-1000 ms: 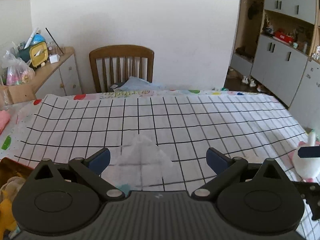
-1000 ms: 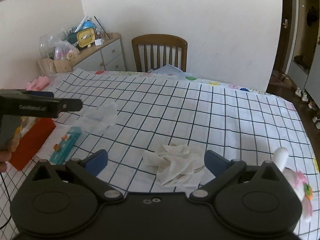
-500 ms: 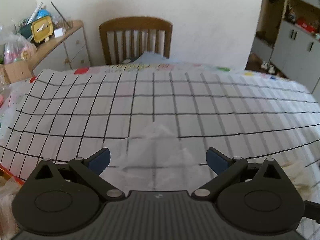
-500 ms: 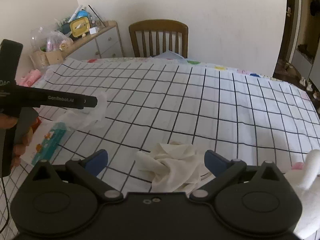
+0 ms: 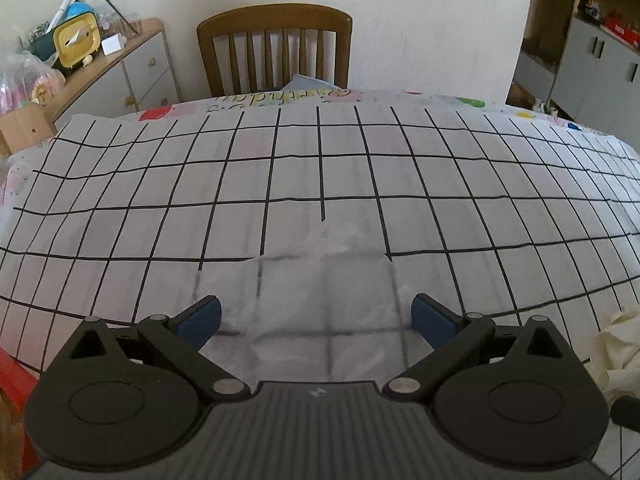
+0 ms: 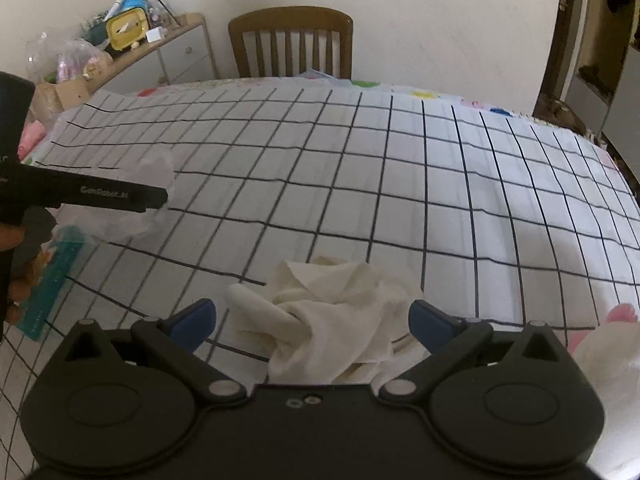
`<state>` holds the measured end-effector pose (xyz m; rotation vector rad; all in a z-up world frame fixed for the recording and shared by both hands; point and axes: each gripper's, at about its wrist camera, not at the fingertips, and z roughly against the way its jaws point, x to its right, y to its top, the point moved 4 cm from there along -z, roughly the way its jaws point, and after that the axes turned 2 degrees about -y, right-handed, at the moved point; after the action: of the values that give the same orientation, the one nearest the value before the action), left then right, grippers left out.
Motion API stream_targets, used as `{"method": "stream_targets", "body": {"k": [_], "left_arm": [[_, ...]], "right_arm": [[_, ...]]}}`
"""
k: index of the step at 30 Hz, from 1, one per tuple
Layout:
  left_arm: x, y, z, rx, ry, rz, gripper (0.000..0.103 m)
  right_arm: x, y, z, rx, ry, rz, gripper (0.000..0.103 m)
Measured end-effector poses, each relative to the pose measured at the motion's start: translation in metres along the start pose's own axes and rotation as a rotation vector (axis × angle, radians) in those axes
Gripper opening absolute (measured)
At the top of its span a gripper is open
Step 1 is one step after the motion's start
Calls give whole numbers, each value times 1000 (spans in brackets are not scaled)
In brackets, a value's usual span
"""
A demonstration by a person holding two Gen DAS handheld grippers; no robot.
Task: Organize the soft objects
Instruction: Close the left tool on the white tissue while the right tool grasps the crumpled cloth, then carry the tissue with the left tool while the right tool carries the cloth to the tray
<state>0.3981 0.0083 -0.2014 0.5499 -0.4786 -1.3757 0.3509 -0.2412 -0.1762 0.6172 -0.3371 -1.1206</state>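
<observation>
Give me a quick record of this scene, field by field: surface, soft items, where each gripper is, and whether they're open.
surface: table with black-grid white cloth
left hand-held gripper: open, straddling a translucent plastic bag lying on the cloth
right hand-held gripper: open, either side of a crumpled cream cloth
other soft item: white and pink plush toy, right of the cream cloth
also nearby: teal packet at left edge; wooden chair behind table

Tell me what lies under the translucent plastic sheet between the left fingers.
Through the translucent plastic sheet the checked tablecloth shows, its black grid lines blurred and greyed. Nothing else shows through it. Its near edge is hidden behind the left gripper.
</observation>
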Motion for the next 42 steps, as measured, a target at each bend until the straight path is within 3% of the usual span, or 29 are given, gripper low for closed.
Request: {"method": "stream_targets", "body": {"k": [3,6,11,14,17,20,22,25,42], "left_arm": [[1,1,0,4,-9,0,98],[3,3,2,15,-21,-11,85],[12,8,6,26,-35,-32,50],[16,8,8,27,-46,-48,33],[18,7,9,24,-61,-50,27],[16,6,11,21,-78,-43,18],[14,5,13,18,-88,-30,13],[13,4,17,24,-102,-24,10],[7,-2,84,108,-188,-9,7]], "right_arm": [[0,-3,-2,-9,7,-3,101],[-2,-8,-4,-19,9,3,97],[-7,-10,-2,-9,-23,33,93],[-8,-10,0,0,-48,51,81],[-7,-9,1,10,-75,59,69],[-4,-8,3,21,-91,52,48],[-1,-8,5,25,-96,40,25],[3,-7,7,21,-82,15,16],[-11,8,74,162,54,-24,11]]}}
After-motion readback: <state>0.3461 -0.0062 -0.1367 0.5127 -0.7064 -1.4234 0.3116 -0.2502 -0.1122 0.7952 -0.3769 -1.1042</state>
